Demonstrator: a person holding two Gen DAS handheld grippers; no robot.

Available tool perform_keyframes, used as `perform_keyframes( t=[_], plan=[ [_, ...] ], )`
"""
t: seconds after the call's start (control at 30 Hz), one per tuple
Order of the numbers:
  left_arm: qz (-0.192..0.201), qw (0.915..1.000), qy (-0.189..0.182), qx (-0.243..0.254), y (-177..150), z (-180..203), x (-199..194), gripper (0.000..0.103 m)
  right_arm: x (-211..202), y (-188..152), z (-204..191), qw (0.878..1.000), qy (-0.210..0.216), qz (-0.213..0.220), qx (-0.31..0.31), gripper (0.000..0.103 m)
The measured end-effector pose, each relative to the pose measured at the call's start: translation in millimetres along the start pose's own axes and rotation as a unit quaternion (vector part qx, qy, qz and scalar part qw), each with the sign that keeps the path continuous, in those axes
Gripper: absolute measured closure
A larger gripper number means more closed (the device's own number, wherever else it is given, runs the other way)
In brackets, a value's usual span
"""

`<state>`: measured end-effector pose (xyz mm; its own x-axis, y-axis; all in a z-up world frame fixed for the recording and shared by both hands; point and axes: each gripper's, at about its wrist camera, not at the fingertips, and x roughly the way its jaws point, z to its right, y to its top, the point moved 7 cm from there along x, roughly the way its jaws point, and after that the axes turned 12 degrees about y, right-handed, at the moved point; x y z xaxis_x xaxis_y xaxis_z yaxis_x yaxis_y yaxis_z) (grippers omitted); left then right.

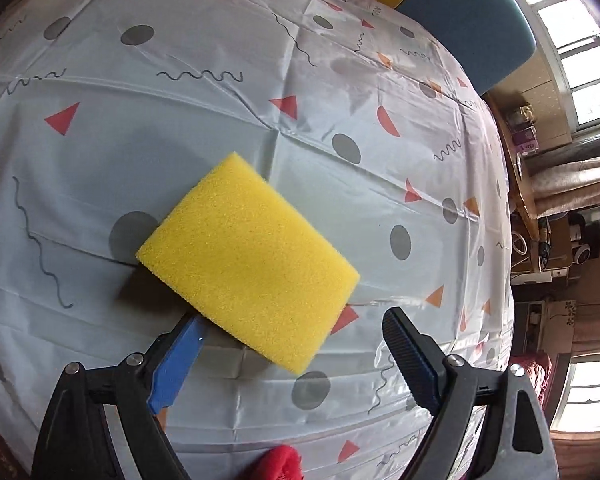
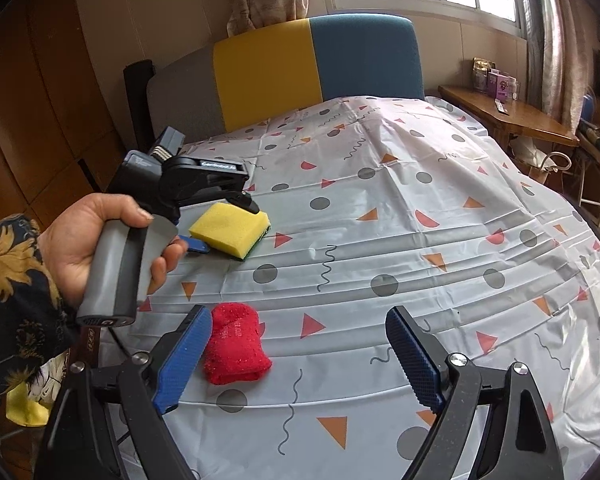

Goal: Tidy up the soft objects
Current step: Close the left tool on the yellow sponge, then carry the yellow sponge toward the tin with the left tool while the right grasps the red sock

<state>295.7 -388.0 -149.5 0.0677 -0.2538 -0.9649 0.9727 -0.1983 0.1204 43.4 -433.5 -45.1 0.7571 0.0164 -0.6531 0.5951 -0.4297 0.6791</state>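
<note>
Setting: a table [image 2: 440, 240] under a pale cloth printed with grey dots, red and orange triangles and squiggles; a yellow-and-blue chair back [image 2: 316, 68] at the far edge.
Yellow sponge [image 1: 246, 258]: lies flat on the cloth at the left, its green scouring layer underneath.
Left tongs [image 1: 296, 322]: jaws spread wide over the sponge; whether the left blue pad touches the sponge's near corner cannot be told, and the right pad stands clear, so nothing is gripped.
Left hand [image 2: 100, 240]: wraps the grey handle, a dark patterned sleeve behind it.
Red cloth [image 2: 236, 346]: a rolled soft bundle near the front edge, nearer than the sponge.
Right tongs [image 2: 298, 332]: wide open and empty, the left pad just beside the red cloth.
</note>
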Motion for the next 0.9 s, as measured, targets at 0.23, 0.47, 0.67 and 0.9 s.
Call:
perform_keyframes(
  t=[0.23, 0.47, 0.67, 0.9],
  plan=[
    [-0.005, 0.9978, 0.062, 0.022, 27, 24, 21, 0.012, 2, -1, 5, 1.000, 0.011, -0.006, 0.016, 0.013],
    [0.001, 0.9922, 0.110, 0.059, 42, 43, 33, 0.013, 7, -3, 13, 0.999, 0.011, -0.013, 0.031, 0.012],
    [0.053, 0.9811, 0.137, 0.126, 27, 42, 24, 0.030, 12, -8, 22, 0.999, 0.008, -0.020, 0.044, 0.012],
    [0.114, 0.9740, 0.136, 0.140, -4, 9, -23, 0.032, 23, -16, 26, 0.999, 0.003, -0.032, 0.044, 0.012]
  ],
)
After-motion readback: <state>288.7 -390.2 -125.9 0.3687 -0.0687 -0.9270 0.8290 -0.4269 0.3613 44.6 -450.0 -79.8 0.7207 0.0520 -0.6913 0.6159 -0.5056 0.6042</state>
